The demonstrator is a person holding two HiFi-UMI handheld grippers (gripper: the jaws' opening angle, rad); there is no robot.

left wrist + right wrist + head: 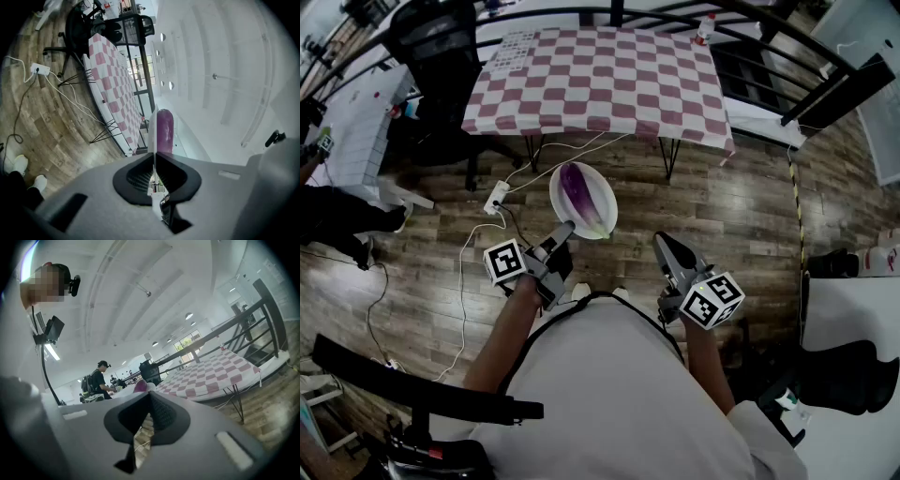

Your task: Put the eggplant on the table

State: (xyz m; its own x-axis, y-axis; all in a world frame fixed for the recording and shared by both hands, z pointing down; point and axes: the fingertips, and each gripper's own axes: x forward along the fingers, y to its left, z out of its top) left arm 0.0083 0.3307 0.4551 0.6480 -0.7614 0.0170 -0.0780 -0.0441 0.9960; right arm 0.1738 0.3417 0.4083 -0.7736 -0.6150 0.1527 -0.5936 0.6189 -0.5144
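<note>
The left tool (153, 154) is clamping the thin rim of a white plate (556, 186), its jaws pressing together on the edge with only that rim between them. It is pointing level, probably so that the plate is riding flat and nothing is sliding off. The eggplant (579, 193) is lying lengthwise in the plate's hollow, purple and long, touching neither tool. It is being carried by the dish rather than gripped directly, which is likely sparing its soft skin.

The right tool (664, 246) is hanging just beside the plate on the person's right, tilting slightly downward, its jaws resting together on nothing. It seems to be waiting in reserve for steadying the plate or lifting the eggplant.

The plate is hovering over the wooden floor (741, 202), well short of the desk (600, 75) with the red-and-white checked cloth ahead. Judging by this, the carry is under way and the placing is not yet done.
</note>
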